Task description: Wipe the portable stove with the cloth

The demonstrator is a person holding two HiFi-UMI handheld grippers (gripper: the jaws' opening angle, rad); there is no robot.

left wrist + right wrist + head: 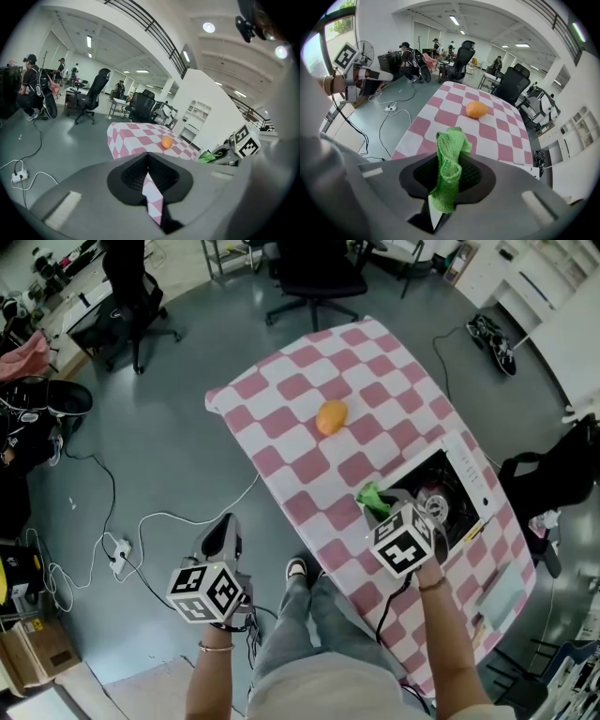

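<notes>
Your right gripper [386, 514] is clamped on the green cloth [449, 165], right at the near side of the portable stove [452, 491], which sits by the right edge of the checkered table [281, 371]. Your left gripper [221, 542] hangs off the table's left edge above the floor, jaws together and empty. An orange [331, 416] lies nearer the far end.

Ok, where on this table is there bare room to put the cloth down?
Bare checks all round the orange, out to the far edges of the table, and a strip between orange and portable stove. It is crowded at the stove, where the right gripper holds the green cloth.
</notes>
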